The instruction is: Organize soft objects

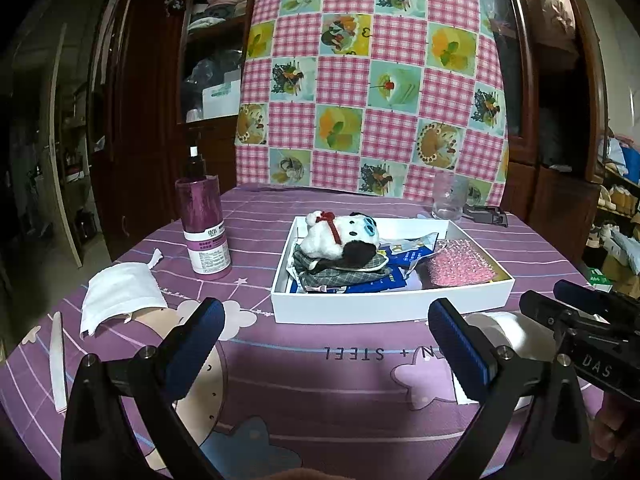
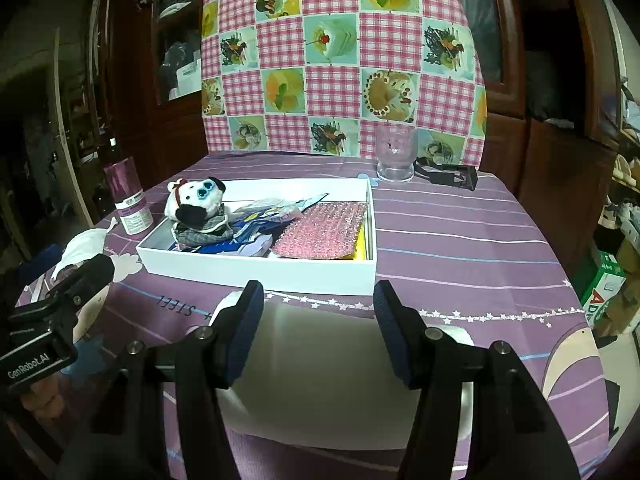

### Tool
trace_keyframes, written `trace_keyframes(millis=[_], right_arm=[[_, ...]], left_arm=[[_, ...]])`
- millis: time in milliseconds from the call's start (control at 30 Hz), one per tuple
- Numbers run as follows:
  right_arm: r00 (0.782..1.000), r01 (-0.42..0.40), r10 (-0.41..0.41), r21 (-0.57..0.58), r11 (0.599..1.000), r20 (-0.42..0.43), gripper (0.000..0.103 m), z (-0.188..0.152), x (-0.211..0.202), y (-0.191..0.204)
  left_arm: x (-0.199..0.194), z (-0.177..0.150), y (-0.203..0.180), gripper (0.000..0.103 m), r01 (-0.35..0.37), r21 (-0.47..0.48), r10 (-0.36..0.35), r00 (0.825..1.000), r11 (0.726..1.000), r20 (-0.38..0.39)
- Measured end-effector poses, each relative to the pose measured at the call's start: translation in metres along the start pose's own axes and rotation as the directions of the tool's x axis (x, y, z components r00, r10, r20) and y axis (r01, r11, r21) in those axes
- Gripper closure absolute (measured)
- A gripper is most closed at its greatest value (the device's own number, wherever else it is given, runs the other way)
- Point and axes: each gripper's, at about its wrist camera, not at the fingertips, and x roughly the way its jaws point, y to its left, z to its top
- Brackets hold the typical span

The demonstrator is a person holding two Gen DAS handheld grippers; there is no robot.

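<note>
A white box [image 1: 392, 304] [image 2: 260, 270] on the purple tablecloth holds a black-and-white plush toy [image 1: 340, 236] [image 2: 196, 200] on a grey plaid cloth [image 1: 340, 274], blue packets [image 1: 400, 264] and a pink knobbly pad [image 1: 460, 264] [image 2: 320, 228]. My left gripper [image 1: 326, 344] stands open and empty before the box. My right gripper [image 2: 320, 320] has its fingers half apart over a white object [image 2: 320, 380] [image 1: 500, 332] that spreads past both fingers. I cannot tell whether the pads press on it.
A white cloth pouch [image 1: 120, 296] and a pale strip [image 1: 58, 360] lie at the left. A purple spray bottle [image 1: 204, 228] stands beside the box. A clear glass [image 2: 394, 156] and a black clip [image 2: 448, 174] sit at the back, before a checked cloth.
</note>
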Motion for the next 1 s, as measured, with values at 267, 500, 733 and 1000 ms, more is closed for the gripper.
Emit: trace_keyframes(millis=[267, 500, 733, 1000], right_arm=[[1.000, 0.006, -0.006, 0.009, 1.000, 0.005, 0.044, 0.0000, -0.0013, -0.0007], [1.000, 0.010, -0.010, 0.010, 1.000, 0.005, 0.044, 0.0006, -0.0014, -0.0017], [1.000, 0.009, -0.009, 0.011, 1.000, 0.006, 0.044, 0.0000, -0.0014, -0.0012], [1.000, 0.010, -0.010, 0.011, 1.000, 0.005, 0.044, -0.0004, -0.0014, -0.0013]], left_arm=[[-0.0013, 0.0010, 0.0020, 0.000, 0.000, -0.005, 0.000, 1.000, 1.000, 0.008], [-0.0040, 0.0007, 0.0011, 0.000, 0.000, -0.001, 0.000, 1.000, 1.000, 0.020], [-0.0040, 0.0013, 0.0010, 0.000, -0.001, 0.002, 0.001, 1.000, 1.000, 0.023], [-0.0049, 0.0018, 0.0015, 0.000, -0.014, -0.002, 0.014, 1.000, 1.000, 0.021]])
